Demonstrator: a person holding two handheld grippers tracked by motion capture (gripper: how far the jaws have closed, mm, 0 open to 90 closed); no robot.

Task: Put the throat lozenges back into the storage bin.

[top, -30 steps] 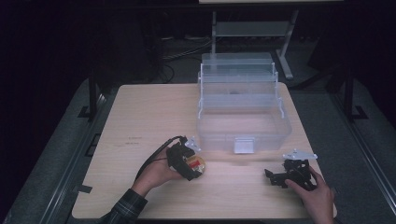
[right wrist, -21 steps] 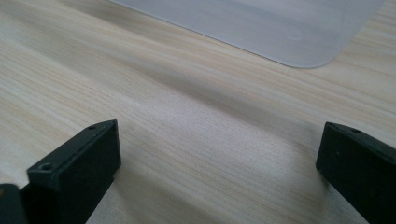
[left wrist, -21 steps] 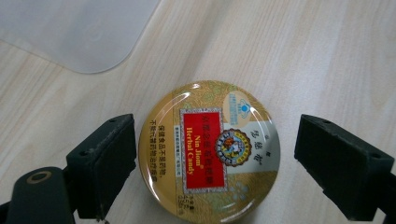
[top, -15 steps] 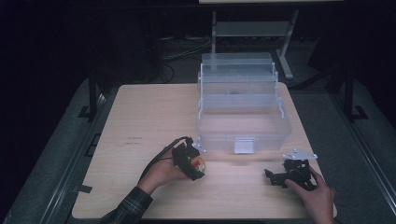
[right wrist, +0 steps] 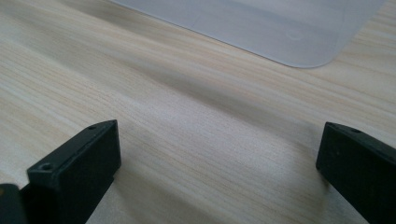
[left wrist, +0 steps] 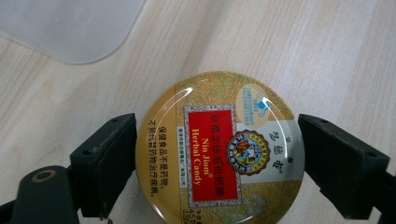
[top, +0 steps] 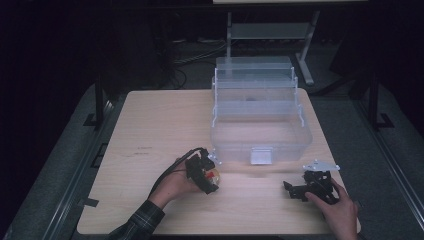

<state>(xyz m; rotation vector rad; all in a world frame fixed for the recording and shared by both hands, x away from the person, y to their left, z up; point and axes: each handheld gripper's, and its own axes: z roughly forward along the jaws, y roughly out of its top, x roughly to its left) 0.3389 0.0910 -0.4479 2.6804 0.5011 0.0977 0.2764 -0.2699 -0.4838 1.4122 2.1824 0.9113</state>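
We take the clear plastic box [top: 260,120] as our landmark; it stands open, tiers stepped back, toward the far side of the desk [top: 150,120].

Left hand-held gripper [top: 202,172]: just in front of the box's near left corner, low over the desk. In the left gripper view its jaws stand either side of the round candy tin [left wrist: 219,149], which lies flat, label up. The left jaw meets the tin's rim; at the right jaw we see a hairline of light, so we cannot tell whether the grip is fully closed. We judge it as closing on the tin or only just seated, with the tin not lifted from the desk.

Right hand-held gripper [top: 305,187]: in front of the box's near right corner, held low. In the right gripper view its jaws stand wide apart with bare wood between them, holding nothing.

Progress, as we judge it: the reach to the tin is done and the grasp is at hand or begun. Left to do: firm the grip, lift, carry the tin back toward the box, and probably set it into the bottom tray, which looks empty.
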